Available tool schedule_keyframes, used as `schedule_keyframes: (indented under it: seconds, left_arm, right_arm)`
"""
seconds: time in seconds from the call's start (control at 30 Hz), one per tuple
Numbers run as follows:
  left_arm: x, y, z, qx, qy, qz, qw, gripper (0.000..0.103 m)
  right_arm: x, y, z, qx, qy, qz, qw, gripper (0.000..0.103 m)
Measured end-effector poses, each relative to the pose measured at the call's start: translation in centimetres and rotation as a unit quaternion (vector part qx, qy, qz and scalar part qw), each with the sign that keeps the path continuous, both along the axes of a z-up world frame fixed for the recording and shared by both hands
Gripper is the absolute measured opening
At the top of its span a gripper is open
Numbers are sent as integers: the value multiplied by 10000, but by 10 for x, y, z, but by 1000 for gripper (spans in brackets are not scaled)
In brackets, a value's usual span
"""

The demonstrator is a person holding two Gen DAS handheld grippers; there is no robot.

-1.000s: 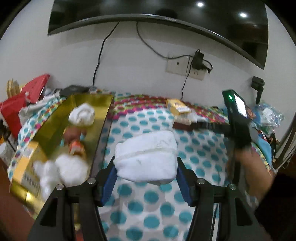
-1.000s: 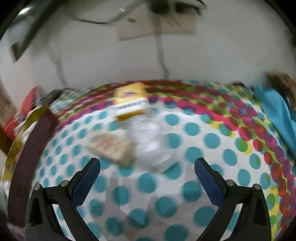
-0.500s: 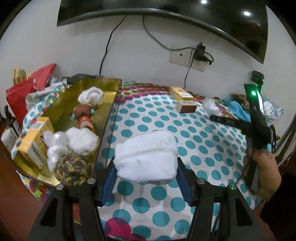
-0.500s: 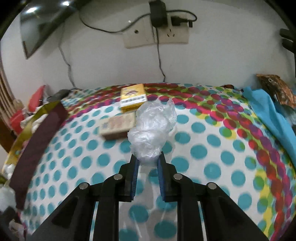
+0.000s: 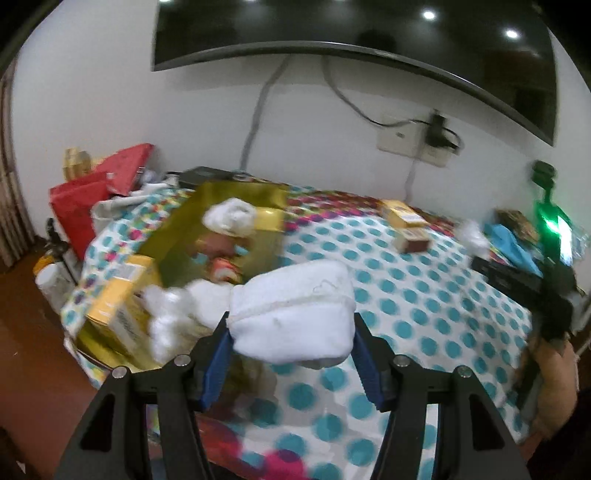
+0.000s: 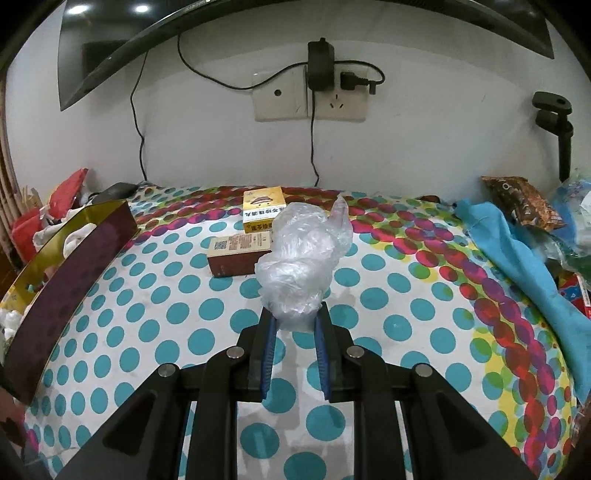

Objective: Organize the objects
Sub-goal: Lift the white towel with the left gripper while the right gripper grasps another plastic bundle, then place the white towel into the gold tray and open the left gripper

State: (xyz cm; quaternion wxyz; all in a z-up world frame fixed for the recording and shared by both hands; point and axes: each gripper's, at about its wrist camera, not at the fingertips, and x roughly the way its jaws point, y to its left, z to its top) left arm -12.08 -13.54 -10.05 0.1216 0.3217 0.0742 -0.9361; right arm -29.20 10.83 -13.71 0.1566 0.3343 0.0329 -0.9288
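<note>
The left gripper [image 5: 291, 350] has its blue fingers [image 5: 216, 363] clamped on either side of a folded white cloth [image 5: 293, 314], which is carried clear above the polka-dot cloth covering the surface [image 5: 424, 314]. The right gripper [image 6: 294, 332] has its fingers [image 6: 266, 354] pinched tight on the lower end of a crumpled clear plastic bag [image 6: 303, 254], which sticks up and forward from them, off the surface. Just beyond the white cloth on the left lies a long gold tray [image 5: 236, 199] with a dark outer wall; inside it are white fluffy lumps [image 5: 173, 314], a yellow carton [image 5: 118, 299] and a rolled white piece [image 5: 231, 216] near its far end, though blur hides the smaller contents. Past the plastic bag a brown box [image 6: 238, 254] lies on the dotted cloth, and a yellow box [image 6: 263, 208] sits right behind it. A blue fabric [image 6: 517, 258] lies at the right edge. On the wall behind are a socket plate [image 6: 310, 98] with a black adapter and the lower edge of a dark screen [image 5: 354, 33].
</note>
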Motion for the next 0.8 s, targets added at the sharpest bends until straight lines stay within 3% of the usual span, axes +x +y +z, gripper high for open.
schedule_keyframes:
  seconds: [0.23, 0.67, 0.8]
  left_arm:
    - [-13, -55, 17, -261, -44, 745, 9969, 61]
    - [-48, -82, 35, -571, -85, 1014, 9932, 61]
    - [-51, -78, 31, -535, -200, 890, 9944, 70]
  right_arm:
    - [2, 2, 1, -35, 47, -9, 10000, 20]
    - [4, -1, 3, -23, 75, 56, 10000, 22]
    - [6, -4, 4, 43, 145, 73, 9999, 22]
